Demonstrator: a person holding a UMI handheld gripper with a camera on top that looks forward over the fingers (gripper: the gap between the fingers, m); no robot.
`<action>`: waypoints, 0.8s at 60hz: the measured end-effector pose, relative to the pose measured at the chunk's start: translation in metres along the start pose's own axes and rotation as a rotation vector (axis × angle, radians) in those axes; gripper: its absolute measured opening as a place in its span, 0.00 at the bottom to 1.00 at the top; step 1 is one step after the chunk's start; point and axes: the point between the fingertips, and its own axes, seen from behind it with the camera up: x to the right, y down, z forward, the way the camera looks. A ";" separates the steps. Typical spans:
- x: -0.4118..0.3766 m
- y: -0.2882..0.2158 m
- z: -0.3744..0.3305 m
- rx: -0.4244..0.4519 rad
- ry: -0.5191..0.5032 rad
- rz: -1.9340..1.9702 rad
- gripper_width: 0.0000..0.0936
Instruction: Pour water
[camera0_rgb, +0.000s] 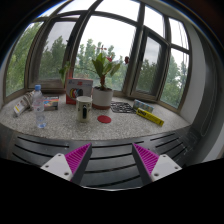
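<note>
A clear plastic water bottle (39, 106) with a white cap stands upright on the stone window sill (120, 125), far ahead and left of my fingers. A small glass cup (84, 110) sits on the sill to the bottle's right, with a small red object (104, 119) beside it. My gripper (112, 160) is open, its two magenta pads (79, 157) spread wide, nothing between them. The fingers hover over a dark slatted surface (110, 150) below the sill, well short of the bottle and cup.
A potted plant in a white pot (102, 92) stands behind the cup. Books or boxes (52, 94) lie at the back left, a dark flat item (122, 106) and a yellow box (149, 115) to the right. Bay windows rise behind the sill.
</note>
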 end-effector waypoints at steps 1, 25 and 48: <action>0.000 0.000 0.000 -0.001 0.004 0.004 0.91; -0.018 0.004 -0.005 0.038 0.002 -0.017 0.91; -0.199 -0.040 0.030 0.119 -0.310 0.038 0.91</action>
